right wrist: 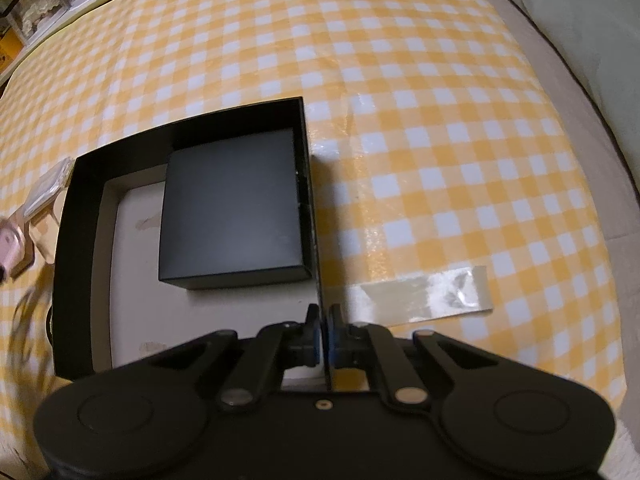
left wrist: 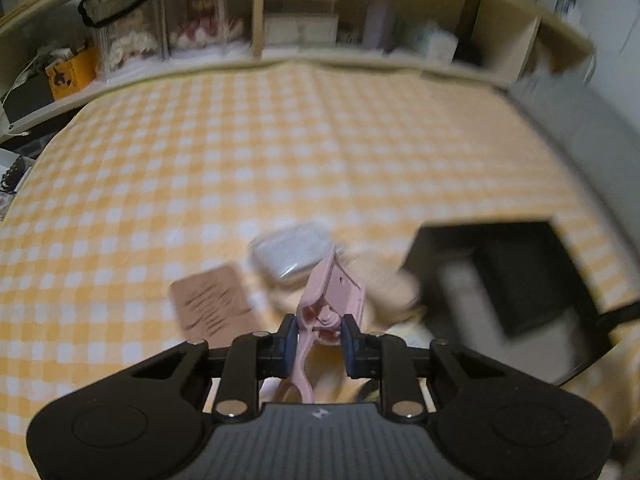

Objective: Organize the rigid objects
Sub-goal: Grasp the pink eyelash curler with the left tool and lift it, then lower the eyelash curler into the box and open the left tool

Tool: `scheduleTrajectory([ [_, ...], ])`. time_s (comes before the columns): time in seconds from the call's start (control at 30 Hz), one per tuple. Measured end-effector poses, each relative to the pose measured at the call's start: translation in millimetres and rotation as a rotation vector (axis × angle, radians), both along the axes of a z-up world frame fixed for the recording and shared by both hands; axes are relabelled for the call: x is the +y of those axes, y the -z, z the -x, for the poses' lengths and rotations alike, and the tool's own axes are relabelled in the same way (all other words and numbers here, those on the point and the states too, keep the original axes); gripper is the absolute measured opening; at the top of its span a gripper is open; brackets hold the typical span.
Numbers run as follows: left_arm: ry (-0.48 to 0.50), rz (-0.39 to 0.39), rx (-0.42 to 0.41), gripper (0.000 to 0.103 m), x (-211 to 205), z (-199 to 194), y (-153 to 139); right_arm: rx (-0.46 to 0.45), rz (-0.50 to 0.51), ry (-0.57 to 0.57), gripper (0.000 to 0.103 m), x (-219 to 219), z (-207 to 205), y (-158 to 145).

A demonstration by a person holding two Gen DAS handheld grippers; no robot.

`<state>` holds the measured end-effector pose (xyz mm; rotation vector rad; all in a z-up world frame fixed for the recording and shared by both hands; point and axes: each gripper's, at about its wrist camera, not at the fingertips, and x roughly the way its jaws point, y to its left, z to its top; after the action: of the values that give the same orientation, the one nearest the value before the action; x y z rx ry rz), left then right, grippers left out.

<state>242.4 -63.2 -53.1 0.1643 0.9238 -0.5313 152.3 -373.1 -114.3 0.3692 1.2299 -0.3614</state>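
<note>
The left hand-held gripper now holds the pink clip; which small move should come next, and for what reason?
Probably carry the pink clip, clamped in the left hand-held gripper, right toward the open black tray. The right hand-held gripper pinches the tray's wall, steadying it, and white floor beside the black box looks free.

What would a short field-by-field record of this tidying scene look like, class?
surface: yellow-and-white checked tablecloth
container: open black shallow box, white inside
inside it: smaller closed black box, at its right wall
left tongs: shut on pink plastic clip
right tongs: shut on the shallow box's right wall
also on cloth: strip of clear tape
</note>
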Motion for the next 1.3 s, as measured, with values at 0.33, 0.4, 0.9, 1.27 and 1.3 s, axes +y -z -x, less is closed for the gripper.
scheduleTrajectory([
  [0.33, 0.09, 0.195, 0.111, 0.024, -114.4, 14.4, -7.7, -0.001, -0.004, -0.018, 0.004, 0.2, 0.7, -1.3],
  [0.4, 0.1, 0.188, 0.153, 0.024, -142.4, 14.4, 3.8, -0.003, -0.007, -0.021, 0.004, -0.2, 1.4, -1.5],
  [0.9, 0.155, 0.174, 0.149, 0.026, -213.2, 13.4, 44.3, -0.016, -0.053, -0.009, 0.005, -3.1, 3.8, -1.0],
  [1.27, 0.115, 0.3, 0.231, 0.068, -198.7, 6.7, 40.3, -0.017, -0.055, -0.004, 0.005, -2.4, 3.7, -0.8],
  [1.3, 0.115, 0.304, 0.232, 0.069, -196.4, 6.3, 37.9, -0.017, -0.055, -0.004, 0.005, -2.6, 3.7, -0.7],
])
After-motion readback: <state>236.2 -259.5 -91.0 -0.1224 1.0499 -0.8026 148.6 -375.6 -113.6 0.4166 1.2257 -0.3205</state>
